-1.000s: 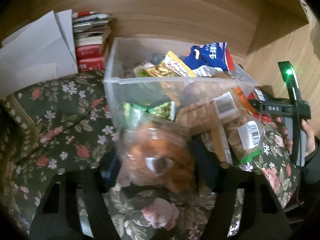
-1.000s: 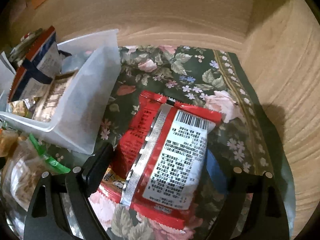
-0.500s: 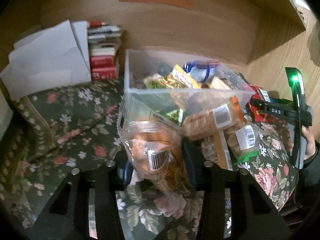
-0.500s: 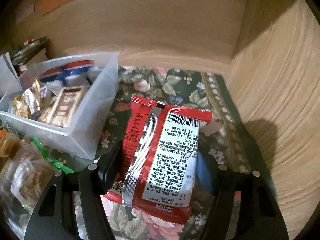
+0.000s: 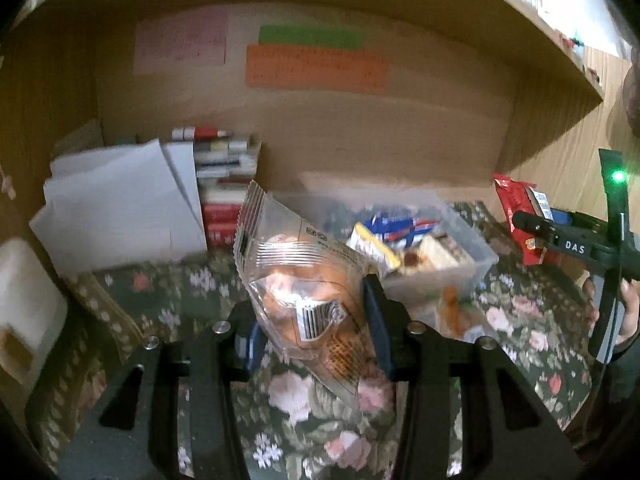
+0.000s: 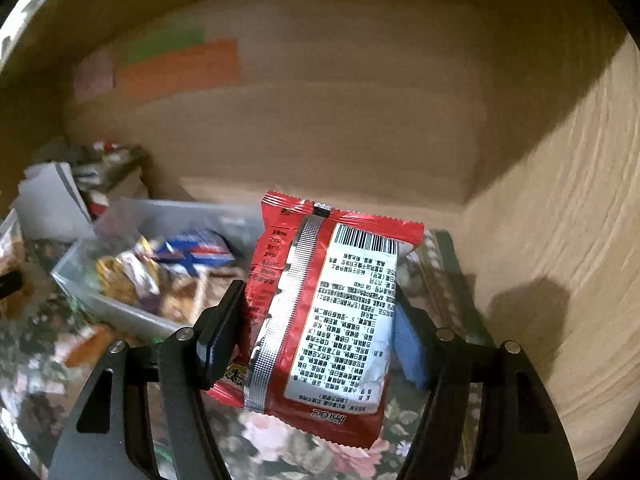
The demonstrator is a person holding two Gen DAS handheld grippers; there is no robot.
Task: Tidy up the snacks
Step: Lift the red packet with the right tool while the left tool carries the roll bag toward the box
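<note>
Left hand-held gripper (image 5: 316, 330) clamps a light, crushable clear plastic bag of orange snacks (image 5: 310, 280) mid-body; right hand-held gripper (image 6: 318, 328) clamps a slippery red foil snack packet (image 6: 324, 312) likewise.

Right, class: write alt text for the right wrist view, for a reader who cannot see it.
The right gripper holds a red snack packet upright between its fingers, barcode and printed label facing the camera. Behind it to the left, a clear plastic bin of mixed snacks sits on a floral cloth inside a wooden shelf.
</note>
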